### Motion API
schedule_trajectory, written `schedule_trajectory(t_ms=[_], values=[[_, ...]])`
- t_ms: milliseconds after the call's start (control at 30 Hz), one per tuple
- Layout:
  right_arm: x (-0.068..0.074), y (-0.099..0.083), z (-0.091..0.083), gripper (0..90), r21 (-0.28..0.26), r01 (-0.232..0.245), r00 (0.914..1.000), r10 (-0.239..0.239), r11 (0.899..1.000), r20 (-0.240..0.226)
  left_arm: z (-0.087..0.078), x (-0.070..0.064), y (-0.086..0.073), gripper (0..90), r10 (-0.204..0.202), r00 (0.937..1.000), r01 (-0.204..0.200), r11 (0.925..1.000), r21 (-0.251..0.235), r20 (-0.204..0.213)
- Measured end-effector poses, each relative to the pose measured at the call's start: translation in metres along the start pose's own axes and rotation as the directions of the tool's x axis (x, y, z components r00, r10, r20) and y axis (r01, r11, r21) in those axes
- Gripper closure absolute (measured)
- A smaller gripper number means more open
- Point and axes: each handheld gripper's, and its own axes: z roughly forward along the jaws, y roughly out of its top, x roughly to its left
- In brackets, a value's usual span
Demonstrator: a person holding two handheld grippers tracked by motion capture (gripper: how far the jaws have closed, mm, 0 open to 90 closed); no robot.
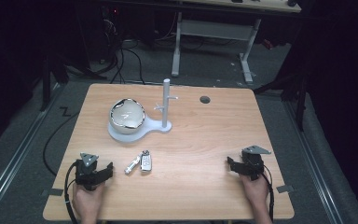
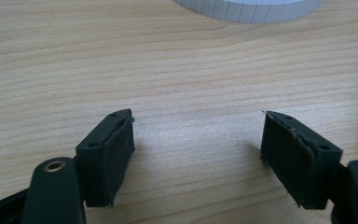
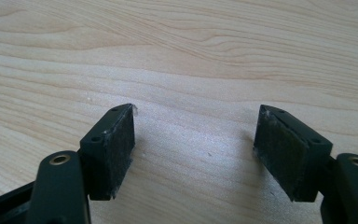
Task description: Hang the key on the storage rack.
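Both grippers sit at the near edge of the worktop [image 1: 205,140], the left gripper [image 1: 103,171] by the near left corner and the right gripper [image 1: 232,164] by the near right one. Fingers on both are spread wide with nothing between them, just bare wood grain.

Just past the left gripper, slightly toward the middle, lies a car key fob [image 1: 146,161] with a small silver metal piece [image 1: 131,165] touching its left side. My guess is the key goes up on the stand, so I'd pinch the fob across its narrow sides with the left gripper and keep it level.

Further back sits a white stand [image 1: 167,103] with small pegs, its base carrying a shiny metal bowl [image 1: 127,115]. There's a cable hole [image 1: 205,99] near the far edge. Beyond that, it's a dark room with floor cables and a white desk frame [image 1: 212,28].
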Motion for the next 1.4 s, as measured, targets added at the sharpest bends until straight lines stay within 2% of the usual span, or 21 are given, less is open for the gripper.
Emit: schedule_trajectory(t_ms=[1367,1400], values=[[0.0,0.0001,0.0,29.0,0.0,0.0,1.0,0.0,1.0,0.0,0.0027,-0.002,0.0029,27.7,-0.005,1.0,0.005,1.0,0.0,-0.008],[0.0,0.0001,0.0,29.0,0.0,0.0,1.0,0.0,1.0,0.0,0.0028,-0.0018,0.0037,27.7,0.006,1.0,-0.006,1.0,0.006,0.001]])
